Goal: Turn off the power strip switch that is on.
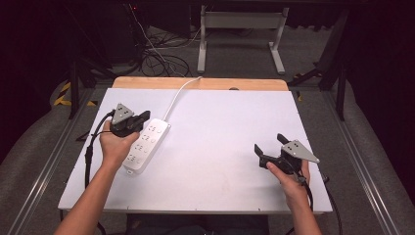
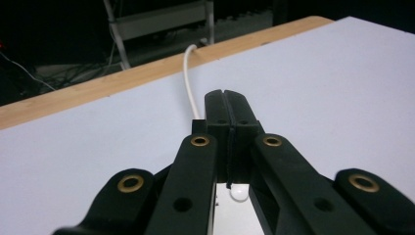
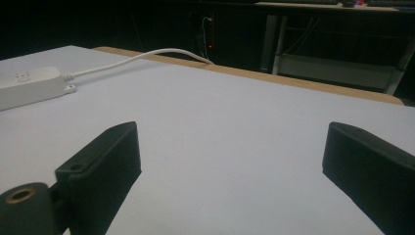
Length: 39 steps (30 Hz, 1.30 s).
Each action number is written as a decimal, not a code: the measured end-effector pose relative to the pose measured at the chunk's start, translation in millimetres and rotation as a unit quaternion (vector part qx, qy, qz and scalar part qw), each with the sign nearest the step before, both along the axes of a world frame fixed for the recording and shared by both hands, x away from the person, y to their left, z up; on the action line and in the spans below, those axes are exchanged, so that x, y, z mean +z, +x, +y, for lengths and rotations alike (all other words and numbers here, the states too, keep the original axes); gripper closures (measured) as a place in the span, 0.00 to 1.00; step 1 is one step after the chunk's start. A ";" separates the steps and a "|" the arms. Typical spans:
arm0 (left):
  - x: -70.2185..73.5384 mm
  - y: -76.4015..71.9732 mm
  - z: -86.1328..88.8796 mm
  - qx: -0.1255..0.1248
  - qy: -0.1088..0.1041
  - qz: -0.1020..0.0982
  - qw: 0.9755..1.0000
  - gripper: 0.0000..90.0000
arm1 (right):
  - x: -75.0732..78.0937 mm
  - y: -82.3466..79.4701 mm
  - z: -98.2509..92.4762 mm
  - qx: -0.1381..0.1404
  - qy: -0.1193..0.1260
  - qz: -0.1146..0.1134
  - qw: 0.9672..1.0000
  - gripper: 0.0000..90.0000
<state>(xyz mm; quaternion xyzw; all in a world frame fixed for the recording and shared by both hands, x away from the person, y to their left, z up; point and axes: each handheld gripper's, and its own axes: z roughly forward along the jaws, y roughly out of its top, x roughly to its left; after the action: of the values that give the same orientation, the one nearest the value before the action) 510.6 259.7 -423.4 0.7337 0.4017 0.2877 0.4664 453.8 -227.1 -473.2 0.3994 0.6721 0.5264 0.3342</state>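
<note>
Contact looks close: the left gripper (image 1: 142, 119), jaws pressed together on nothing, sits over the long white plastic power strip (image 1: 145, 146) at the table's left — possibly touching. Push it slowly, low on the housing. The right gripper (image 1: 268, 148) waits spread wide, empty — keep it clear.

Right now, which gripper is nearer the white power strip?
Left. The left gripper hangs over the power strip, jaws shut; the right gripper sits far across the table, jaws open.

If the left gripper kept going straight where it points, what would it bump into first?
Probably the power strip: the shut left gripper hovers at its far end. Past that lies its white cord and bare table, though depth is unclear.
</note>
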 end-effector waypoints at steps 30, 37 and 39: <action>-23.2 32.4 -28.1 -0.023 0.092 0.155 0.983 1.00 | -0.6 0.3 3.7 0.008 -0.005 0.002 1.000 0.09; -26.3 34.3 -29.5 -0.025 0.102 0.156 0.982 1.00 | -0.7 0.0 3.4 0.007 -0.004 0.003 1.000 0.09; -26.6 34.5 -29.4 -0.024 0.098 0.158 0.982 1.00 | -0.9 0.2 3.9 0.009 -0.003 0.003 1.000 0.09</action>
<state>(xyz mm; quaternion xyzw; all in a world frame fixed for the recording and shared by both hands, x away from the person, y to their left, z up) 545.1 230.3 -450.0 0.8216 0.4228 0.1949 0.3291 453.9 -223.3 -474.0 0.3940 0.6785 0.5260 0.3282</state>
